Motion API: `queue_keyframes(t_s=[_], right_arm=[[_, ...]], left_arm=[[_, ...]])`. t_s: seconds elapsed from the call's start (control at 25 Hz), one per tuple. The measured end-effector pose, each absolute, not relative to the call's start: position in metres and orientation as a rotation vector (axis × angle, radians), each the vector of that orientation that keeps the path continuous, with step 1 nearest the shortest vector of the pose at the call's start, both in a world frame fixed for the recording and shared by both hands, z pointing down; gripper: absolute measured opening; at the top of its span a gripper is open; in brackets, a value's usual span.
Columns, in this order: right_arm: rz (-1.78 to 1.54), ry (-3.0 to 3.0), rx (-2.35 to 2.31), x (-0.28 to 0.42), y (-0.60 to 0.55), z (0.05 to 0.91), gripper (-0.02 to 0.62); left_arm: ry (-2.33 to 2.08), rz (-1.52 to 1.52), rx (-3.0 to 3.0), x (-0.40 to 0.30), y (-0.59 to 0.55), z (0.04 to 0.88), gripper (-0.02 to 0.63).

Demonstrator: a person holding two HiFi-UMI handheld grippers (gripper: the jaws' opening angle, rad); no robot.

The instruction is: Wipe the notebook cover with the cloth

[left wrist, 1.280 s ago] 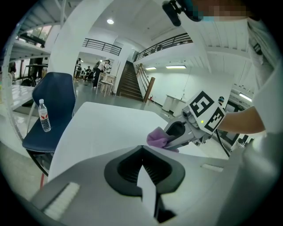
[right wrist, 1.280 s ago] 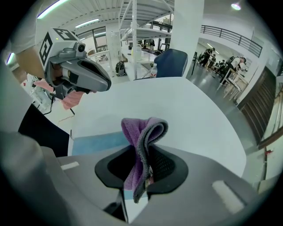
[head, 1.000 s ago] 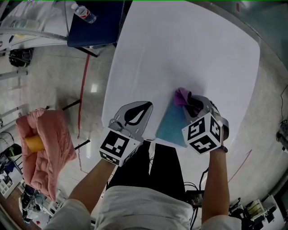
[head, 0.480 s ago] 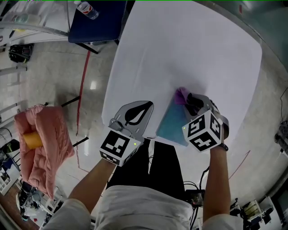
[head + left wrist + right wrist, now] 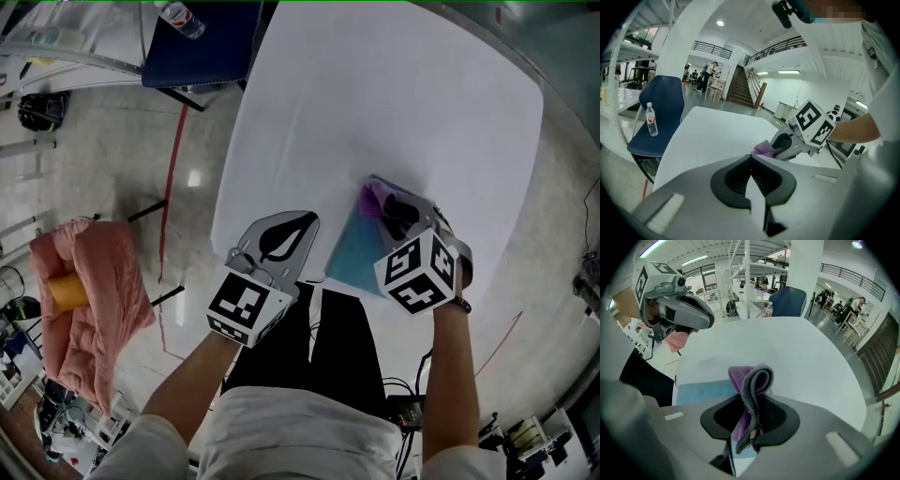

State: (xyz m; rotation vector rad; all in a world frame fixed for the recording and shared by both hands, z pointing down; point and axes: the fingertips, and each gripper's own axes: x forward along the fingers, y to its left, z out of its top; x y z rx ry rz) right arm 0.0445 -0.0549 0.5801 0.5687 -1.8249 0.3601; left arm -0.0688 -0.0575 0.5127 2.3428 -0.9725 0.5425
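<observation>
Head view: on the white table (image 5: 394, 94), the light blue notebook (image 5: 356, 251) lies flat at the near edge, lower centre right of the frame. The right gripper (image 5: 397, 210) is over the notebook's far end, with a purple cloth (image 5: 375, 199) bunched at its tip and apparently touching the cover. The left gripper (image 5: 298, 227) sits just left of the notebook, off the cover.

Left gripper view: its jaws are pressed together at the tips with nothing between them. Beyond them, mid-frame, are the right gripper (image 5: 787, 143) and the cloth (image 5: 764, 149). A water bottle (image 5: 651, 123) stands on a blue chair (image 5: 663, 110) at the left.

Right gripper view: the jaws are clamped on a doubled fold of the cloth (image 5: 751, 394), which loops up past the tips. The notebook (image 5: 703, 392) shows below and to the left, and the left gripper (image 5: 679, 310) is at upper left.

The cloth looks soft, limp and light, so a firm pinch on the fold suits it. The notebook seems thin and light and likely to slide on the smooth table. Pinning its near left corner with the free gripper would probably steady it.
</observation>
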Motion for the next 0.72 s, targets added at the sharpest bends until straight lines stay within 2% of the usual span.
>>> queue_keyframes(t_s=[0.72], right_arm=[[0.381, -1.841, 0.531, 0.029, -0.021, 0.581, 0.115]], left_arm=[[-0.968, 0.538, 2.352, -0.065, -0.042, 0.510, 0.001]])
